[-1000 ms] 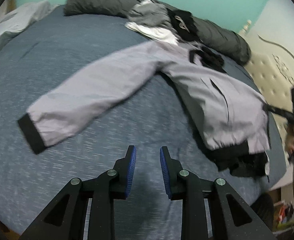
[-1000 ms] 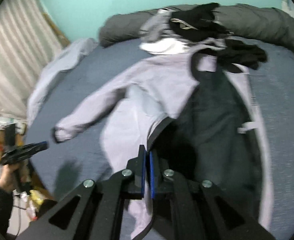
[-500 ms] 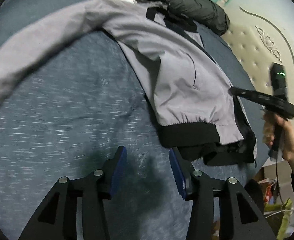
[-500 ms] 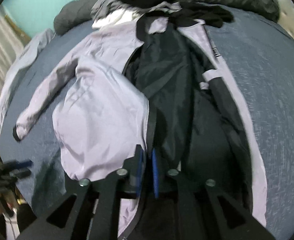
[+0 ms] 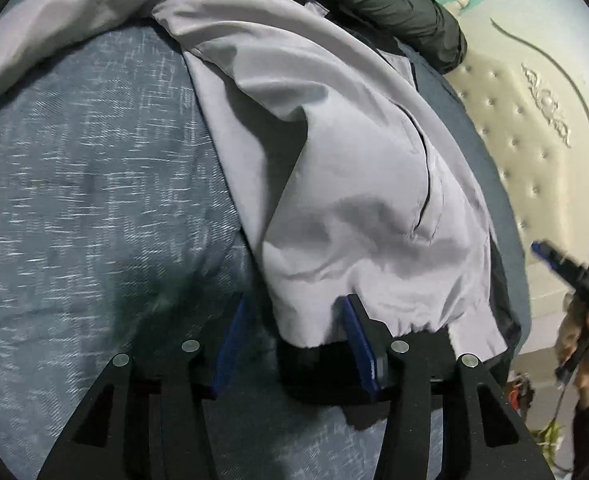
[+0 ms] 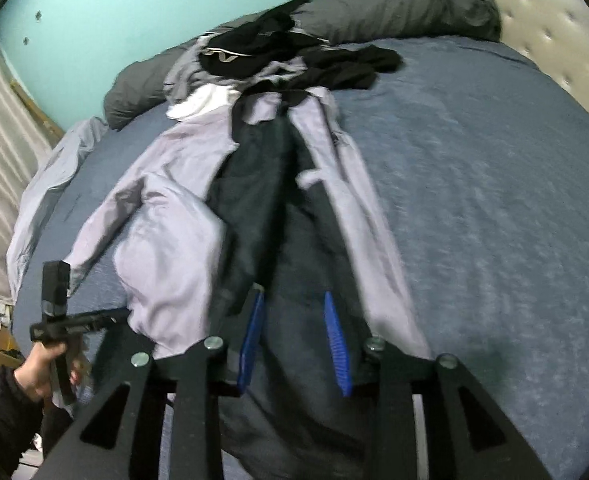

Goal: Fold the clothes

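A grey jacket with a black hem band and black lining lies on the bed. In the left wrist view my left gripper is open, and the hem's left corner sits between its blue pads. In the right wrist view the jacket lies front-open with its dark lining showing. My right gripper is open just above the lining near the hem, holding nothing. Each view also shows the other gripper: the right gripper at the far right, the left gripper at the lower left in a hand.
The bed has a blue-grey cover. A pile of black, grey and white clothes lies at the jacket's collar, with dark pillows behind. A tufted headboard is at the right. A pale sheet drapes the bed's left edge.
My right gripper has opened and let go of the jacket's front edge. My left gripper has moved forward to the hem and opened wider around its corner.
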### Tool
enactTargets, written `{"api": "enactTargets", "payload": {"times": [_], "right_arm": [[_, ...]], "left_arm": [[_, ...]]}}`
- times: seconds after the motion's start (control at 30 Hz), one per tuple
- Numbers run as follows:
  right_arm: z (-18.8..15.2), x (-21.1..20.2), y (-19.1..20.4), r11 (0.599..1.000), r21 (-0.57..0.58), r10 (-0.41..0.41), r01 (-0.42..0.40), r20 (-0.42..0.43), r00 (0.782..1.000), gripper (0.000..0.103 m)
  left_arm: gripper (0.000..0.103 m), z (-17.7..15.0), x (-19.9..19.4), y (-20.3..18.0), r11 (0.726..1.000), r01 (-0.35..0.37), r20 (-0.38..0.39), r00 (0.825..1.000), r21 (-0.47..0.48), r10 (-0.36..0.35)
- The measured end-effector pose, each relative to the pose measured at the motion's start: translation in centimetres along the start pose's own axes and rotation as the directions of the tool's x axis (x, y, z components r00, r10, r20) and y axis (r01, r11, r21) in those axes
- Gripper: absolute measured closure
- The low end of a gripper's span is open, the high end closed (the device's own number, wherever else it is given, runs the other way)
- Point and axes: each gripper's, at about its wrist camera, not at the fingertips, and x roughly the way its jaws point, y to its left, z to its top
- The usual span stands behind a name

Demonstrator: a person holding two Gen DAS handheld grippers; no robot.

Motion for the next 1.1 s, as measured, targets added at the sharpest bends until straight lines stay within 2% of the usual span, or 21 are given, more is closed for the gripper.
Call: {"api": "enactTargets", "payload": {"times": [0.07, 0.13, 0.27, 0.37, 0.53, 0.7, 0.9, 1.03, 1.1], "right_arm": [[-0.7, 0.0, -1.6, 0.999, 0.039, -0.015, 0.015, -0.011, 1.000, 0.071], [-1.3, 0.1, -3.0, 0.996, 0.084, -0.020, 0.022, -0.019, 1.000, 0.071], [-2.0, -0.2, -4.3, 0.993, 0.112, -0.032, 0.035, -0.021, 0.999, 0.071], [-2.4, -0.5, -4.9, 0.992, 0.118, -0.042, 0.043, -0.019, 0.999, 0.071], [-2.5, -1.2, -4.7, 0.994, 0.108, -0.028, 0.028, -0.004, 1.000, 0.071], [-2.4, -2.4, -4.6, 0.995, 0.094, -0.031, 0.030, 0.015, 0.999, 0.071], [-2.6, -4.2, -4.7, 0.995, 0.080, -0.058, 0.055, 0.028, 0.998, 0.071], [-3.4, -4.4, -5.4, 0.993, 0.064, -0.095, 0.096, -0.023, 0.995, 0.071], [-4.0, -4.0, -5.8, 0.991, 0.060, -0.113, 0.116, -0.057, 0.992, 0.068]], "left_arm": [[0.070, 0.0, 0.0, 0.1, 1.000, 0.021, 0.008, 1.000, -0.013, -0.021], [0.081, -0.2, -0.2, -0.3, 1.000, 0.015, 0.017, 1.000, 0.004, -0.015], [0.092, -0.7, -1.1, -1.4, 0.998, -0.007, 0.036, 0.999, 0.059, 0.005], [0.096, -0.9, -2.3, -1.8, 0.996, -0.016, 0.060, 0.998, 0.092, 0.010], [0.097, -1.1, -4.9, -2.7, 0.991, -0.026, 0.085, 0.996, 0.132, 0.015], [0.099, -2.2, -10.0, -3.4, 0.976, -0.079, 0.148, 0.988, 0.202, 0.050], [0.100, -4.2, -16.0, -0.4, 0.961, -0.187, 0.187, 0.971, 0.202, 0.149], [0.100, -6.5, -19.2, 3.4, 0.961, -0.230, 0.172, 0.964, 0.157, 0.202], [0.100, -7.7, -19.5, 4.6, 0.960, -0.242, 0.155, 0.963, 0.139, 0.220]]}}
